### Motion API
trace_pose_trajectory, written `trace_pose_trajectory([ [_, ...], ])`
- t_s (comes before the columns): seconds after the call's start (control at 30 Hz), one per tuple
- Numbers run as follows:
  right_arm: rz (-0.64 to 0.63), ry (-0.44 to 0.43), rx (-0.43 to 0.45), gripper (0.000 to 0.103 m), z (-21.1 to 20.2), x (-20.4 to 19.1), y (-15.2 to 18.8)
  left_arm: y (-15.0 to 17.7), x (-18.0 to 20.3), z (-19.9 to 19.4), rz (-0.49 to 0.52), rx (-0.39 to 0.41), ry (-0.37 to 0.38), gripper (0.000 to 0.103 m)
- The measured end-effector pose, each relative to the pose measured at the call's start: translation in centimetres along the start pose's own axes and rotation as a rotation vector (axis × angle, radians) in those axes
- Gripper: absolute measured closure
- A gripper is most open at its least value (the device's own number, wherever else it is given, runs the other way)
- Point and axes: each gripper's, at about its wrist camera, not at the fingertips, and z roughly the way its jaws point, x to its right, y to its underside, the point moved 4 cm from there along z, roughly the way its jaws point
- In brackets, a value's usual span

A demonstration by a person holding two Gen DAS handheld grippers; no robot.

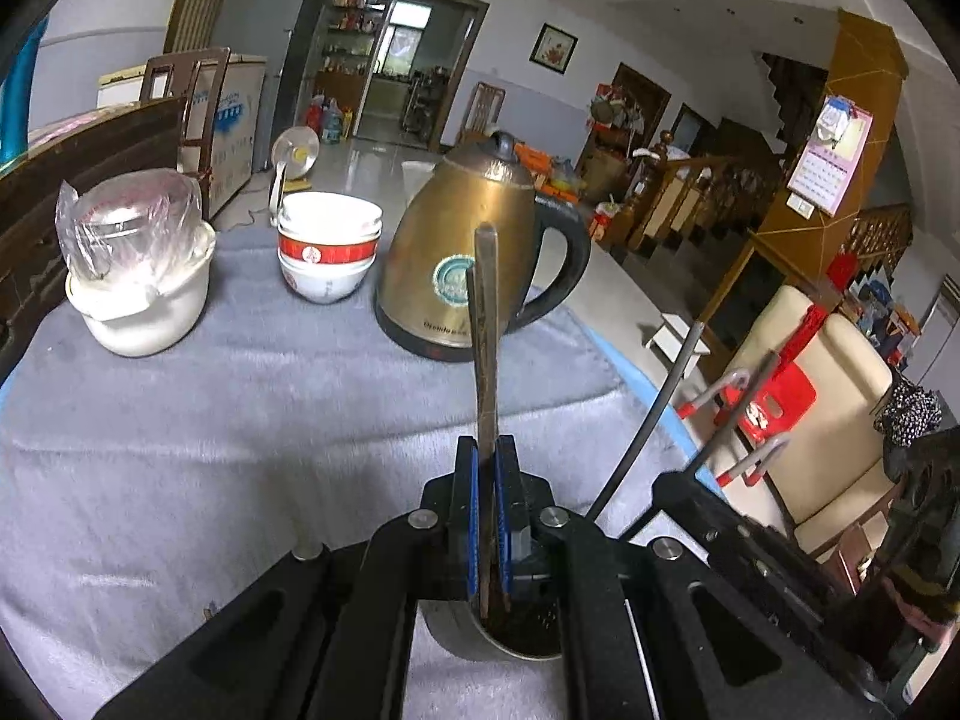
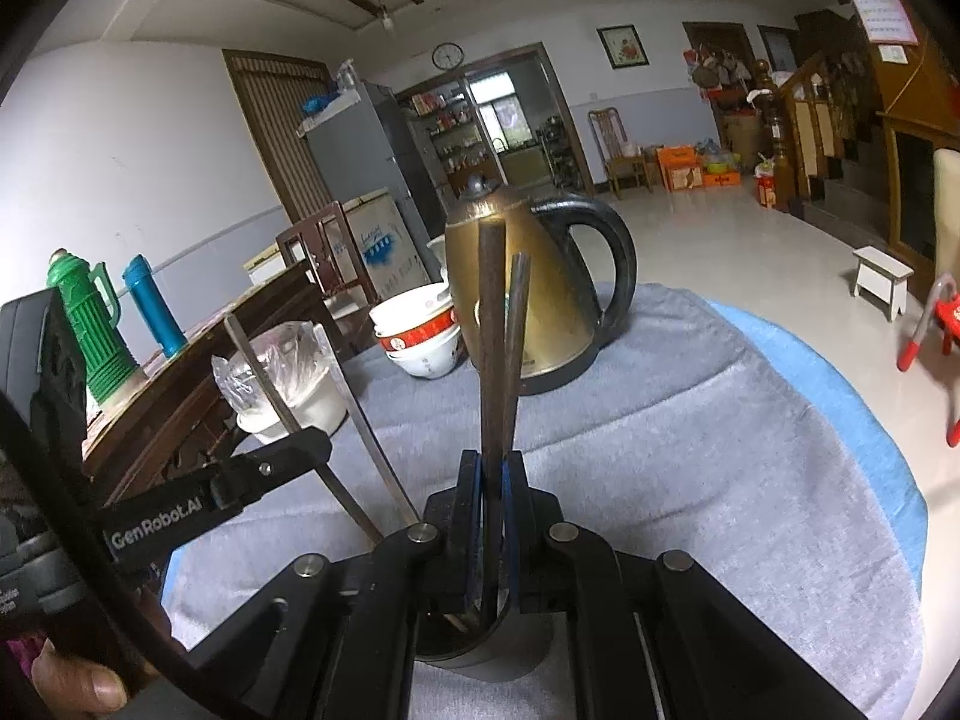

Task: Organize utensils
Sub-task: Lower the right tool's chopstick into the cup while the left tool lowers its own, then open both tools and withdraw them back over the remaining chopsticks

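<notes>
The right tongs (image 2: 493,468) are closed on two dark chopsticks (image 2: 495,360), whose lower ends go into a metal cup (image 2: 480,651) on the grey cloth (image 2: 690,450) of the table. Behind stand a brass kettle (image 2: 528,294) and stacked bowls (image 2: 420,336). At left, the left tongs (image 2: 288,447) hold another pair of chopsticks (image 2: 312,414).

Domestic interior, a home's main living and dining room: cloth-covered table (image 1: 240,420) bearing a kettle (image 1: 474,252) and stacked bowls (image 1: 329,246); refrigerator (image 2: 372,150), wall clock (image 2: 448,56), calendar (image 1: 831,156), wooden staircase (image 1: 708,192), pantry shelves (image 2: 450,132) beyond the doorway.
</notes>
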Motion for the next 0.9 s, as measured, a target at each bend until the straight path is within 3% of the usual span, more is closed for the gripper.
trace_pose_trajectory([
  [0.07, 0.009, 0.009, -0.014, 0.093, 0.1, 0.1, -0.2, 0.0, -0.2, -0.1, -0.009, -0.015, 0.001, 0.092],
  [0.13, 0.014, 0.025, -0.019, 0.093, 0.1, 0.3, -0.4, -0.1, -0.4, -0.7, -0.022, -0.016, 0.002, 0.072],
  [0.23, 0.015, 0.043, -0.013, 0.089, -0.7, 0.4, -0.6, -0.5, -1.0, -2.8, -0.044, 0.026, 0.002, 0.056],
  [0.33, 0.024, 0.07, 0.009, 0.062, -2.1, 0.6, -0.9, -0.4, -1.8, -5.2, -0.072, 0.06, 0.011, 0.052],
  [0.37, 0.03, 0.079, 0.022, 0.038, -2.8, 0.7, -1.0, -0.3, -2.1, -5.9, -0.076, 0.07, 0.008, 0.051],
  [0.4, 0.031, 0.086, 0.045, 0.032, -3.6, 0.7, -1.0, 0.0, -2.7, -7.1, -0.08, 0.087, 0.002, 0.048],
  [0.5, 0.031, 0.1, 0.077, 0.032, -5.7, 0.7, -0.7, 1.5, -4.5, -9.5, -0.086, 0.113, -0.037, 0.04],
  [0.63, 0.03, 0.08, 0.069, 0.032, -8.3, 0.1, 1.3, 4.8, -8.2, -11.3, -0.103, 0.071, -0.155, 0.03],
  [0.73, -0.001, 0.063, -0.038, 0.032, -8.3, -1.1, 4.4, 8.8, -12.0, -11.2, -0.131, -0.022, -0.268, 0.03],
  [0.83, -0.026, 0.044, -0.225, 0.032, -6.1, -2.4, 8.6, 12.5, -14.9, -10.1, -0.181, -0.135, -0.339, 0.03],
  [0.9, -0.044, 0.032, -0.296, 0.032, -5.1, -3.2, 10.9, 14.1, -16.1, -9.4, -0.196, -0.184, -0.367, 0.03],
])
